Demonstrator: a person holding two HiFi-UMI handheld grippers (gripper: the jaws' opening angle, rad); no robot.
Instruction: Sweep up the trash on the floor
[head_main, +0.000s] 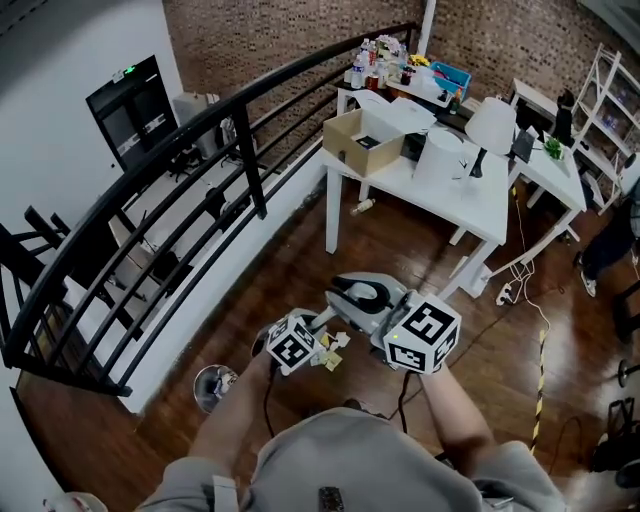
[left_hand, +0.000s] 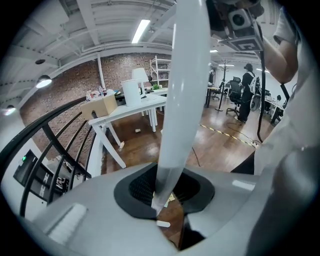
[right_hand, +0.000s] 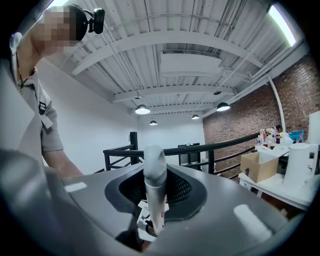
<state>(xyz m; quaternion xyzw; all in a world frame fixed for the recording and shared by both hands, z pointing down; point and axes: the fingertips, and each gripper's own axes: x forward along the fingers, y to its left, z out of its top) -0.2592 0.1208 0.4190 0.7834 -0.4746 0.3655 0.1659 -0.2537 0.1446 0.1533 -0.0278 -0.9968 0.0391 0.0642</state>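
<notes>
Two grippers are on one white handle (left_hand: 184, 90), and both are pressed shut on it. The left gripper (left_hand: 162, 197) pinches the shaft low down, and the right gripper (right_hand: 155, 200) pinches it just under its rounded end. I judge that this is the handle of a broom; the brush itself is not visible in any view.

The long axis of the handle stands steep, almost upright, running from the left gripper up toward the right one. So the left gripper is the lower one and the nearer to the floor.

The trash is a small group of paper scraps (head_main: 331, 352), pale and crumpled, some with red print in the right gripper view. It lies on the wooden floor (head_main: 300, 250) almost straight under the grippers, between them and just beside the left one in the head view. The coming stroke, as I judge it, depends on this: the brush end must come behind the scraps, and the left gripper will guide the low part.

Farther off stands a white table (head_main: 470, 195) with a cardboard box (head_main: 362, 140) on it. A black railing (head_main: 200, 130) is at the left, and a brick wall (head_main: 300, 30) is behind.
</notes>
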